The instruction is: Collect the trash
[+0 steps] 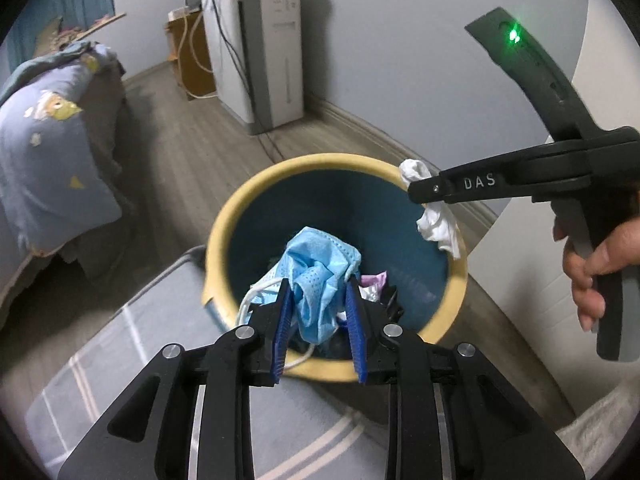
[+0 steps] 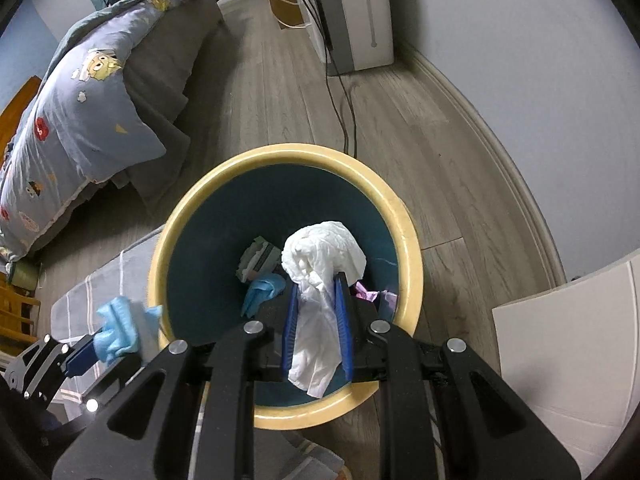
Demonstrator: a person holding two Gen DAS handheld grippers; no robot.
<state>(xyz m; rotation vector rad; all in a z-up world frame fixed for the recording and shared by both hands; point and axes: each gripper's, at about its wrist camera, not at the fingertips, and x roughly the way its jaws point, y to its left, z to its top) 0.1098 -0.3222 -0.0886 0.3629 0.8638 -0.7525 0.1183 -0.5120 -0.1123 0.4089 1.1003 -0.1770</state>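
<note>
Two tools: left tool (image 1: 316, 280) grips one mask (image 1: 318, 276), right tool (image 2: 318, 280) one tissue (image 2: 320, 264).

Wood floor (image 2: 400, 152) carries yellow-rimmed bin (image 2: 408, 240) at centre. Grey striped rug (image 1: 120, 360) lies near left, touching bin. Bed (image 2: 160, 60) stands far left. White appliance (image 2: 360, 12) far, black cord (image 2: 340, 92) trailing toward bin.
</note>
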